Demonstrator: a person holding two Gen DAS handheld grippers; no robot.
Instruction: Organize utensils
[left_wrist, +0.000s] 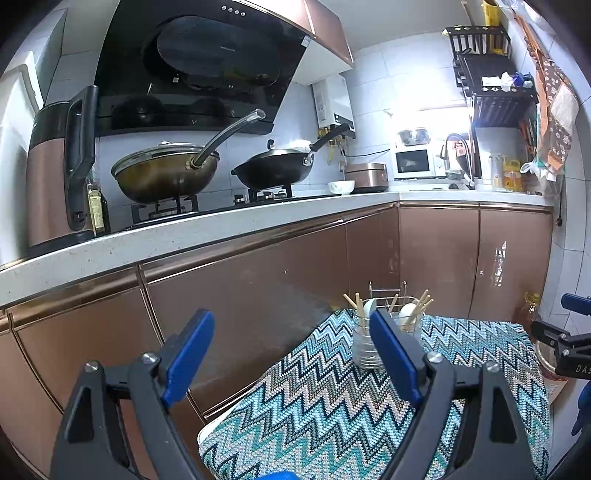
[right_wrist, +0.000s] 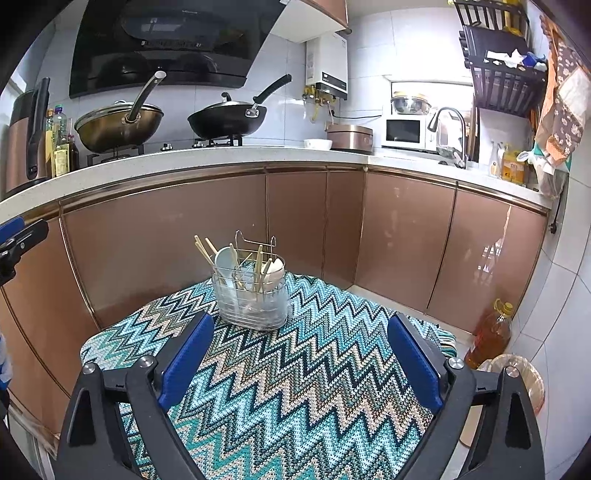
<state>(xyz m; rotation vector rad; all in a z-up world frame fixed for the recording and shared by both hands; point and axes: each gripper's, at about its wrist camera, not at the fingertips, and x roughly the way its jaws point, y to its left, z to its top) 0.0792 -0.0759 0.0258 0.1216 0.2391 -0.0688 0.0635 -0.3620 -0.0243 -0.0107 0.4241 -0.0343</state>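
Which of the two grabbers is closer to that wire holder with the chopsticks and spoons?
Probably the right gripper: the utensil holder stands centred just beyond its open fingers. The left gripper, also open, points left of the holder.

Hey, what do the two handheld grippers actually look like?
Both match: the left gripper and right gripper have black angular plastic frames with triangular cutouts, silver round bolts at the joints, and flat blue fingers. No cables or sleeves show.

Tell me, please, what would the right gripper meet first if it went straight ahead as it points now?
Probably the utensil caddy on the zigzag cloth; the open right gripper points roughly at it, with only bare cloth between.
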